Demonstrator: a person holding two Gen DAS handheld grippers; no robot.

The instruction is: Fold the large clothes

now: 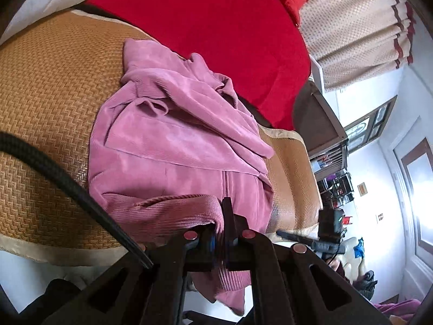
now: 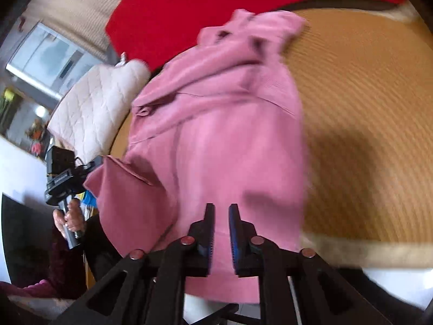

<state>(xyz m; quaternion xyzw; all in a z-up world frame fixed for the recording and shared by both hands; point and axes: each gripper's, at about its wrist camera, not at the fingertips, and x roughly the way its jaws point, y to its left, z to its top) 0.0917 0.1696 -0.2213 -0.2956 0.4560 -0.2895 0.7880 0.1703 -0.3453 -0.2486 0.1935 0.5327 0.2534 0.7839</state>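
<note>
The pink garment (image 1: 173, 140) lies bunched on the woven mat (image 1: 48, 113) at frame centre. The left gripper (image 1: 224, 216), angled downward, pinches its ribbed hem. The right gripper (image 2: 221, 233), tilted down, stands partly open above the fabric, holding nothing.

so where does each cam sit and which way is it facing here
Left wrist: on the left gripper, looking down along fingers shut on the pink garment hem, across the woven mat to the red blanket; the other gripper's device shows at right.
Right wrist: on the right gripper, jaws apart over the same garment; a hand holding the left gripper shows at left.
Shared: garment, mat, blanket.
</note>
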